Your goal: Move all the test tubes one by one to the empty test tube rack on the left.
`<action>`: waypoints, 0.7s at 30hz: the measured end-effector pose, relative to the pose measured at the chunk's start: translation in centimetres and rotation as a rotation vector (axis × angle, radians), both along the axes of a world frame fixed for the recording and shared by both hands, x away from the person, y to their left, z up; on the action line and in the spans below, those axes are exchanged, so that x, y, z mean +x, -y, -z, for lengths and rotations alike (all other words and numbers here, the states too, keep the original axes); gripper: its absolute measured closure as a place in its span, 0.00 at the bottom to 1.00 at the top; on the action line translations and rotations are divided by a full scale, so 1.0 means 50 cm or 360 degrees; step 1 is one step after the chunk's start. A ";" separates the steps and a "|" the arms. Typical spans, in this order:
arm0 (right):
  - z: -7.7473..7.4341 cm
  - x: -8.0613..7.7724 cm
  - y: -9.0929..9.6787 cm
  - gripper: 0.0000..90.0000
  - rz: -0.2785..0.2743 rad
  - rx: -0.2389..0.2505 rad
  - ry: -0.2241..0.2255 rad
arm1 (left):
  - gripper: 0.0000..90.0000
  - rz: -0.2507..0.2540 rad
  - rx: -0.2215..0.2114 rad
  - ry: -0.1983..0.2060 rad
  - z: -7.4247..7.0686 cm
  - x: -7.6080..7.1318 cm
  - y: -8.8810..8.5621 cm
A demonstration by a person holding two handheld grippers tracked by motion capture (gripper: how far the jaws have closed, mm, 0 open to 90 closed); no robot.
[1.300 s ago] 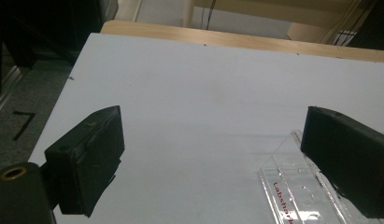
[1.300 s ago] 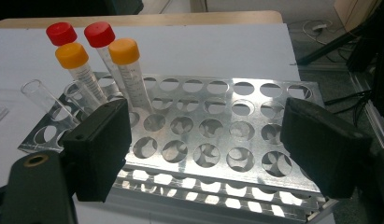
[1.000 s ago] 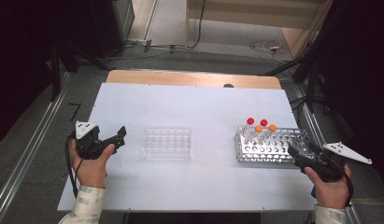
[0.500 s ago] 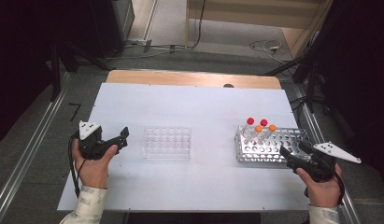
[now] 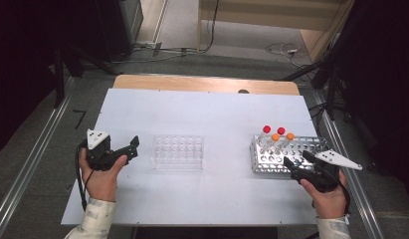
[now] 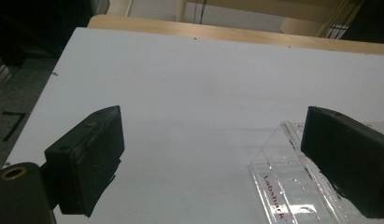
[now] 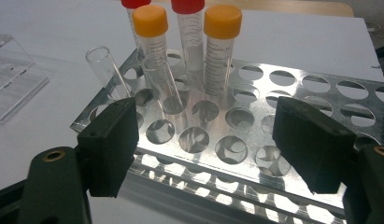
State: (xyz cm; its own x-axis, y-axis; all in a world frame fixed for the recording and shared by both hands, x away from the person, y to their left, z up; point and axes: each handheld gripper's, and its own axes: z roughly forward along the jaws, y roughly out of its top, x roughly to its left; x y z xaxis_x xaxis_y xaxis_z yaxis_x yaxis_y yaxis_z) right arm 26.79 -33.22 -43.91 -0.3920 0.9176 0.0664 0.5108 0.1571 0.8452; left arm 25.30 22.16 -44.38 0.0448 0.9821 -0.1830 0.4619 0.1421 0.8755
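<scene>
Two hand-held grippers work at a white table (image 5: 217,114). Nearest, the right gripper (image 5: 297,159) hovers over the near edge of a perforated metal rack (image 5: 311,147) at the table's right side; its jaws stand wide apart with nothing between them, and have just been closing slightly. In the right gripper view, beyond the jaws, two orange-capped tubes (image 7: 222,46) and two red-capped tubes (image 7: 188,32) stand upright in the rack's far holes, with an uncapped clear tube (image 7: 108,72) leaning beside them. At the left, the left gripper (image 5: 132,147) rests low over the table, jaws open and empty, pointing toward a clear plastic rack (image 5: 178,152) lying near the table's centre, well apart from the metal rack.
</scene>
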 end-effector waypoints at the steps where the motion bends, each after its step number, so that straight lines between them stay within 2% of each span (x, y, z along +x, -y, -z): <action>1: 0.000 0.001 -0.002 0.24 0.0000 -0.0003 0.0002 | 0.08 0.0002 0.0000 -0.0002 0.001 0.000 0.000; 6: 0.003 0.008 -0.013 0.24 -0.0022 -0.0022 0.0015 | 0.08 0.0007 0.0007 -0.0006 0.002 0.001 0.003; 12: 0.005 0.015 -0.026 0.30 -0.0033 -0.0041 0.0024 | 0.08 0.0003 0.0010 -0.0007 0.003 0.000 0.002; 21: 0.013 0.026 -0.049 0.56 -0.0059 -0.0099 0.0077 | 0.08 -0.0004 0.0011 0.0002 0.002 -0.001 0.003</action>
